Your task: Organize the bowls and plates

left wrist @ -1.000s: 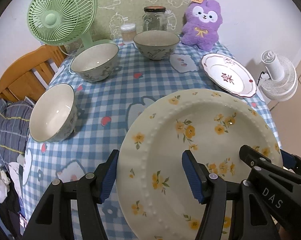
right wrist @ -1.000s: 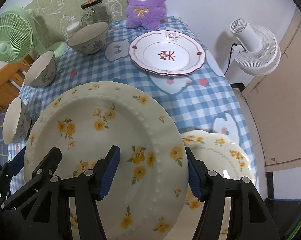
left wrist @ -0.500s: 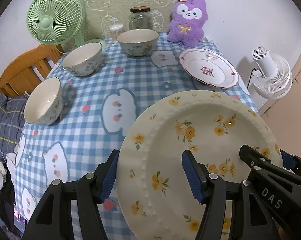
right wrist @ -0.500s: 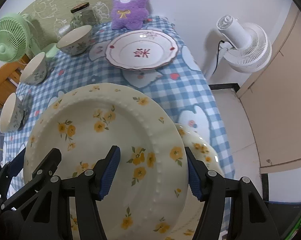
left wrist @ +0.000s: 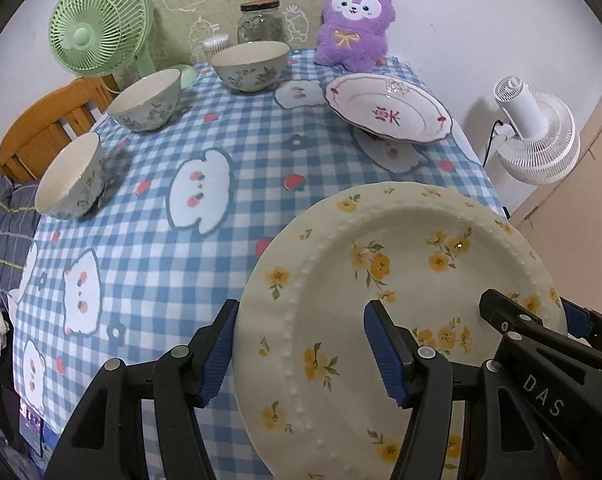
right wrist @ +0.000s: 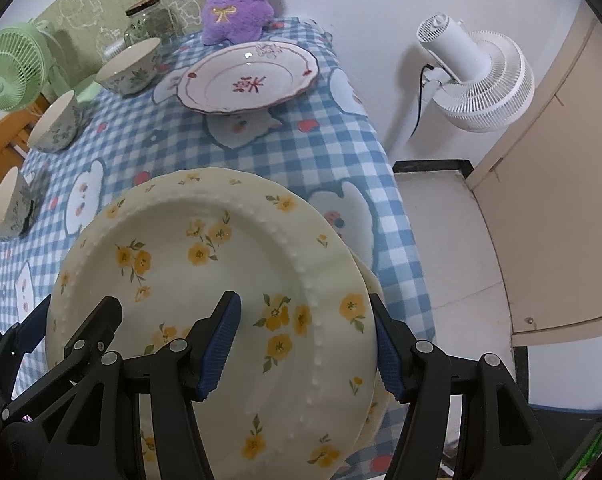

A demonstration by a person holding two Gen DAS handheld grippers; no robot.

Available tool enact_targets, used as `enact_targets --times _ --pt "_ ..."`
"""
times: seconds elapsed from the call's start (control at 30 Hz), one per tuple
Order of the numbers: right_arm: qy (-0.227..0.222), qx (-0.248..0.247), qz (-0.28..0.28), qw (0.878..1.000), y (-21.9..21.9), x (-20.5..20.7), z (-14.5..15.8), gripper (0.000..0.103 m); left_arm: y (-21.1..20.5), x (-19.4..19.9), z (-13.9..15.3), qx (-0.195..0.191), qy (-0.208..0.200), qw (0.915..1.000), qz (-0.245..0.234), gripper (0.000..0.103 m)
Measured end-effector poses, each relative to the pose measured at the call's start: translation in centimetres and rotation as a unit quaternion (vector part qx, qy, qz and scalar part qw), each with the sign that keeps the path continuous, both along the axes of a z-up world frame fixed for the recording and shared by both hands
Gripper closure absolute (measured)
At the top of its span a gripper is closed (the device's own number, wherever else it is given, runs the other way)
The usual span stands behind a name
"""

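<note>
A cream plate with yellow flowers (left wrist: 401,280) is held between both grippers above the table's near right corner. My left gripper (left wrist: 301,352) is shut on its left rim and my right gripper (right wrist: 307,344) is shut on its right rim (right wrist: 221,272). A second flowered plate (right wrist: 371,284) lies under it, only its edge showing. A white plate with a red character (left wrist: 389,110) (right wrist: 249,76) lies at the back right. Three floral bowls stand along the left: near (left wrist: 71,178), middle (left wrist: 147,100), far (left wrist: 251,65).
The table carries a blue checked cloth (left wrist: 161,240). A green fan (left wrist: 101,26), a glass jar (left wrist: 261,20) and a purple plush (left wrist: 353,28) stand at the back. A white floor fan (right wrist: 477,76) stands right of the table, and a wooden chair (left wrist: 41,128) on the left.
Both grippers have carried the flowered plate back and to the right, over the second flowered plate, which is now almost hidden beneath it. The bowls look farther away.
</note>
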State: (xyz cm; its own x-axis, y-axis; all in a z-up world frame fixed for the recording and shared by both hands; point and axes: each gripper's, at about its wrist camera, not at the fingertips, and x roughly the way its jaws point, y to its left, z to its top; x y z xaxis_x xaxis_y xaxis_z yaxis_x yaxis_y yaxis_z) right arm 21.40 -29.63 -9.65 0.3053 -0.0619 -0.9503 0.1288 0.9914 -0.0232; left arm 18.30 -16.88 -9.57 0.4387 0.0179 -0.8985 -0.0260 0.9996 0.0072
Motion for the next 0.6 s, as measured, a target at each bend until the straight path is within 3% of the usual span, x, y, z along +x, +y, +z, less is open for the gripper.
enact_targets --times 0.6 --pt "0.022 -0.011 -0.005 1.0 -1.7 -0.9 -2.0 0.037 -2.5 -1.1 -2.4 0.002 0.024 0.9997 -0.004 0.04"
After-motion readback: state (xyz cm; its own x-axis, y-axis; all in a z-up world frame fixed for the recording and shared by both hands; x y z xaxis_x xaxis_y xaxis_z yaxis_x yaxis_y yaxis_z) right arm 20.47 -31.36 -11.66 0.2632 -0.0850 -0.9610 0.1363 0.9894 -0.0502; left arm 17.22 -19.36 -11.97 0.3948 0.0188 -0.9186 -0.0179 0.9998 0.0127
